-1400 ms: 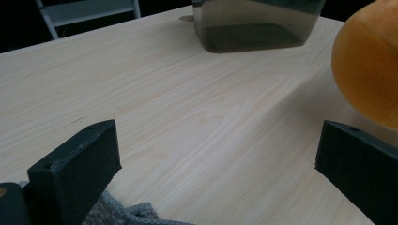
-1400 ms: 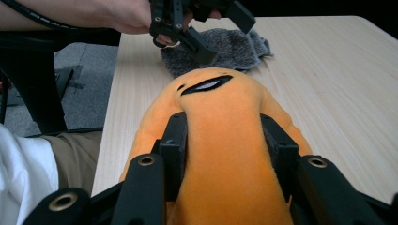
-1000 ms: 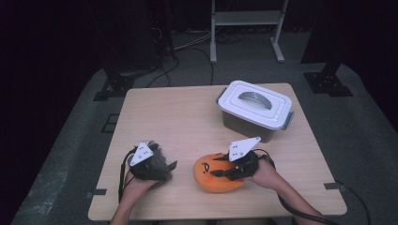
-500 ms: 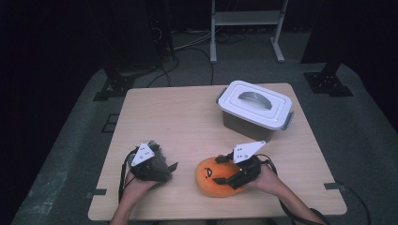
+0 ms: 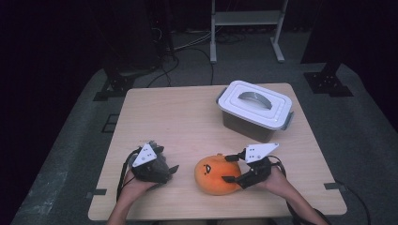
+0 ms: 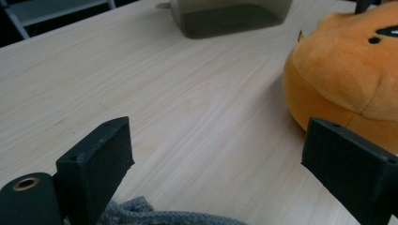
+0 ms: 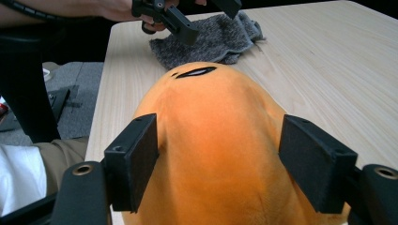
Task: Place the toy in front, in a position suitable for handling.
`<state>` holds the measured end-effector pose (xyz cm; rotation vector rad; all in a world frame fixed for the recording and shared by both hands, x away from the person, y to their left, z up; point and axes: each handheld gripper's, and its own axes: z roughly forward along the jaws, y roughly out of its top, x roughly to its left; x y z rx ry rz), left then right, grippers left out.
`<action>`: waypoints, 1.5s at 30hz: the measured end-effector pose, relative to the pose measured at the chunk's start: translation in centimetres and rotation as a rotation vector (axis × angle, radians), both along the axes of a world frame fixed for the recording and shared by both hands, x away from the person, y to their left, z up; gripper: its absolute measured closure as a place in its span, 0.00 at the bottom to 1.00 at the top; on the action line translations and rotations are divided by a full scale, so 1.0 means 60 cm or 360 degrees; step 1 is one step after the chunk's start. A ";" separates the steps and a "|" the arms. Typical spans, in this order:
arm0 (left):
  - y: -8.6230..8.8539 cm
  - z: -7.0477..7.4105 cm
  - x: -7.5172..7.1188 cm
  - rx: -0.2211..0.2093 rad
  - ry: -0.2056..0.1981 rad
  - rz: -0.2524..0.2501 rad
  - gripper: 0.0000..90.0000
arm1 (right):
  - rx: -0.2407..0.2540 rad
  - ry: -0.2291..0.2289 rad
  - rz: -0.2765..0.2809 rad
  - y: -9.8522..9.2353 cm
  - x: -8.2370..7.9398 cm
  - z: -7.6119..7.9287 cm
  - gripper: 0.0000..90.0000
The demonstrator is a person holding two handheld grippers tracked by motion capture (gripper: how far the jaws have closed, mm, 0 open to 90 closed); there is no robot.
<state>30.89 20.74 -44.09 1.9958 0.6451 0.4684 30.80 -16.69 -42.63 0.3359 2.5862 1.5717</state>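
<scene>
Orange plush toy (image 5: 216,175), rounded, with black face markings, lying on the near part of the wooden table (image 5: 187,117), right of centre.

Right gripper (image 5: 231,168): jaws apart, one on each side of the toy's near end. In the right gripper view the left pad lies against the plush (image 7: 220,154) and a small gap shows at the right pad, so no squeeze is visible. These jaws have just opened wide, with the toy between them.

Left gripper (image 5: 172,169): near left of the table, just beside the toy but apart from it. Jaws apart over bare wood, having just closed a little. Grey knitted cloth (image 7: 206,40) lies under it, its edge at the bottom of the left gripper view (image 6: 155,216).

Grey storage box (image 5: 256,110) with white lid and handle, shut, at the far right of the table, well apart from the toy.
</scene>
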 end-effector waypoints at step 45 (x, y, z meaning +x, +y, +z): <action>0.057 -0.056 0.008 0.0356 0.0171 -0.0083 0.85 | 0.0015 -0.0017 0.0007 -0.002 -0.002 -0.021 0.31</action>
